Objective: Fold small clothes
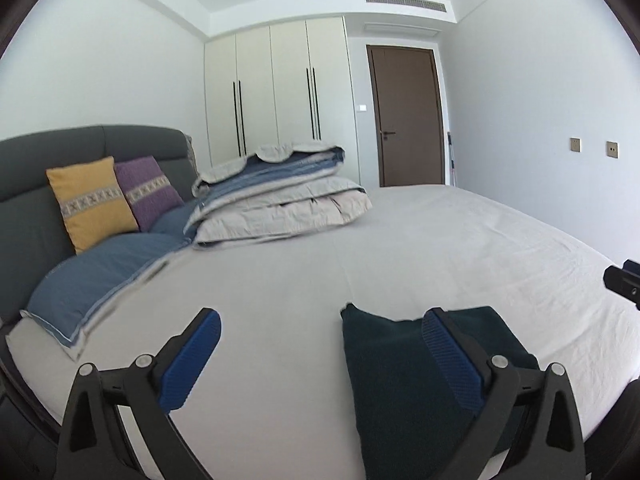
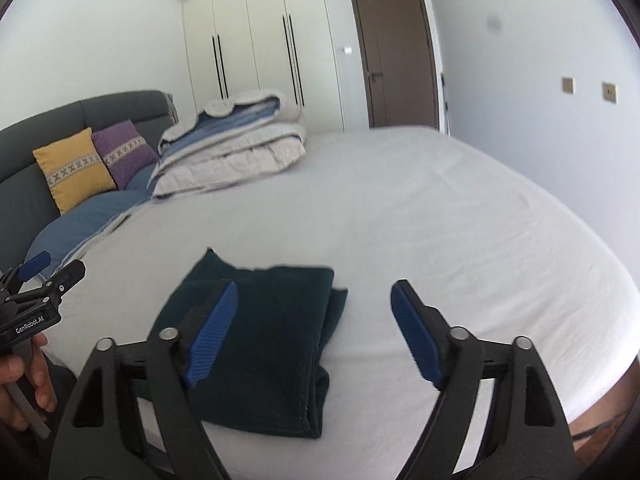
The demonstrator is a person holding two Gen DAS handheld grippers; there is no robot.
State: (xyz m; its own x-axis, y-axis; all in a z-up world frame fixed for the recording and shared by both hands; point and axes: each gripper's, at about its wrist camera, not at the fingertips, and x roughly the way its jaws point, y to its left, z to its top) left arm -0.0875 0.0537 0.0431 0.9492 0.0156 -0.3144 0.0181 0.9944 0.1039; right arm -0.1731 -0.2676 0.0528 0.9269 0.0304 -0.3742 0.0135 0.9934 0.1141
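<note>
Presently both grippers stand off above the near edge of the bed (image 2: 440,208), neither holding anything. The right gripper (image 2: 316,332) has its jaws spread wide, with only the dark cloth and sheet visible between its blue pads (image 2: 210,338). The left gripper (image 1: 320,360) is likewise wide and empty; from the right wrist view it shows at the far left, held in a person's hand (image 2: 28,384).

The dark green garment (image 2: 264,344) lies flat on the white sheet at the near side of the bed, just below and between the two grippers. It forms a compact stacked rectangle with layered edges showing along its right side. By that appearance the fold of this piece is judged complete or very nearly so. No other small clothes awaiting folding are visible on the bed, so what remains cannot be determined.

Legible writing: the left gripper body carries the marking "GenRobot.AI" (image 2: 30,326). No label is readable on the garment.

Farther off, left, rest a blue pillow (image 1: 100,272), a yellow cushion (image 1: 90,202) and purple cushion (image 1: 148,190), and a folded duvet (image 1: 280,196). Beyond stand a wardrobe (image 1: 276,88) and brown door (image 1: 406,116), unmarked.
</note>
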